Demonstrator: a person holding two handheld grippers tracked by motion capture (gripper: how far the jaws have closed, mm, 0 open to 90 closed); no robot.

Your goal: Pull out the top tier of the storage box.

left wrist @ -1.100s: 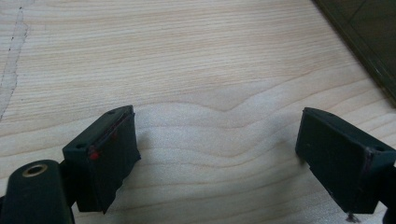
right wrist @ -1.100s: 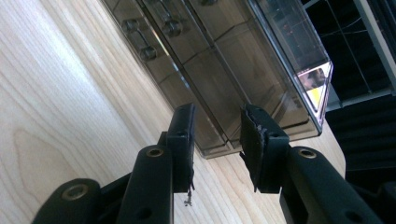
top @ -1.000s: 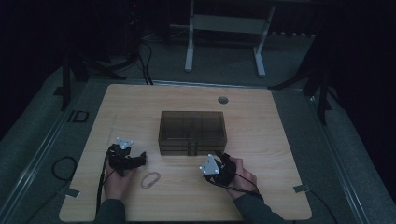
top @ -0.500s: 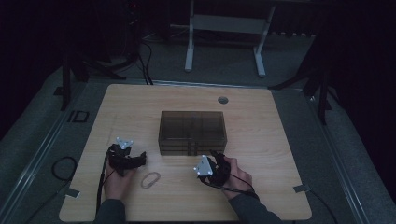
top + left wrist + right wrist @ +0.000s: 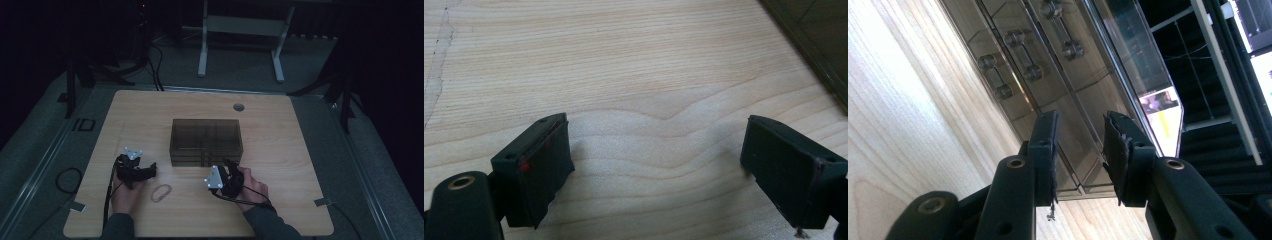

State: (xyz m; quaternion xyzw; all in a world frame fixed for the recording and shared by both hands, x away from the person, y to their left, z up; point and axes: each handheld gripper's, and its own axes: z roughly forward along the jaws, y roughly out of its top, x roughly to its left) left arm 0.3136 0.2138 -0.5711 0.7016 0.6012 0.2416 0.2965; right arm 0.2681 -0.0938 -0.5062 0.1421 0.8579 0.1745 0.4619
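High view: nearest, two forearms in from bottom edge, one gripper per hand. Left gripper [image 5: 142, 172] low over wooden table [image 5: 300, 150], jaws toward centre. Rubber band [image 5: 161, 192], pale loop, flat on wood just beside left gripper on near side, betw. the two grippers, touched by neither. Right gripper [image 5: 231, 172] tilted on its side, grey plate facing left, tips up against front of smoked clear drawer box [image 5: 206, 135]. Box mid-table, just beyond both grippers, closer to right one.

Left gripper view: jaws wide apart, nothing betw. pads [image 5: 544, 175], bare wood under them; dark box corner at top right, well off tips.

Right gripper view: jaws part-open w/ narrow gap, nothing pinched; view rolled sideways. Drawer fronts right ahead of tips, three small bar handles [image 5: 1023, 55] in a row further on, none betw. jaws. Contact w/ box front can't be told. Drawers look shut.

Farther off: round grommet [image 5: 239, 107] in table beyond box, then white frame legs on floor.
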